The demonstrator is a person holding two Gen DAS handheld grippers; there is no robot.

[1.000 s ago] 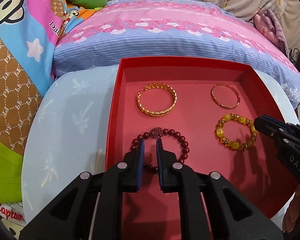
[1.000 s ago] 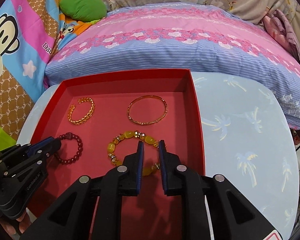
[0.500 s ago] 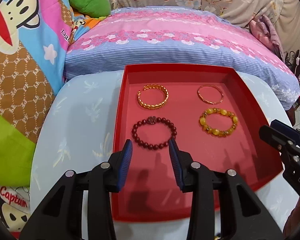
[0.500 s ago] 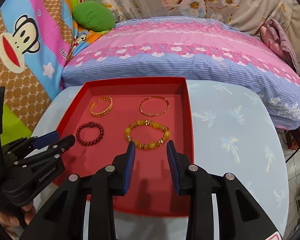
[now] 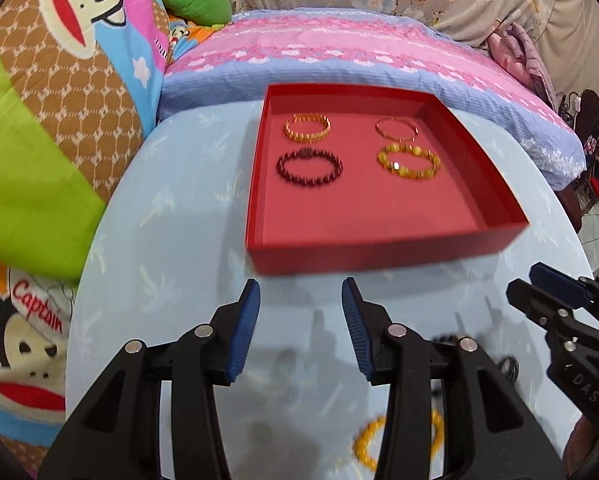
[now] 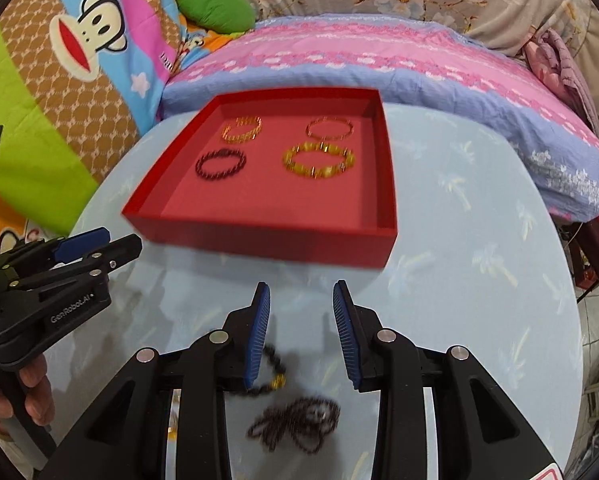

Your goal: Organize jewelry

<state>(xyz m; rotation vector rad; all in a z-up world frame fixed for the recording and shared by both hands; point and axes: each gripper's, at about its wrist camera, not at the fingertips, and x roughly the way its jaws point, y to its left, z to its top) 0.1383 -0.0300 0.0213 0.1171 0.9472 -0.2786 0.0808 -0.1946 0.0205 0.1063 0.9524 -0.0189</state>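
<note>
Matt red tray [image 5: 379, 256], glossy beads [image 5: 409, 162]

I see bright, even indoor light. Soft shadows of the gripper fingers fall on the table [image 5: 171, 240] near its front edge. Motion blur smears the beaded strands [image 6: 295, 420] there. Fisheye curvature bends both views' borders.

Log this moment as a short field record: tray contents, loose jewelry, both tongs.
tray: red tray on the blue table
in tray: gold bangle, thin bangle, dark red bead bracelet, yellow bead bracelet
loose on table: dark bead strand, yellow bracelet, both blurred
left tongs: open, empty
right tongs: open, empty
</note>
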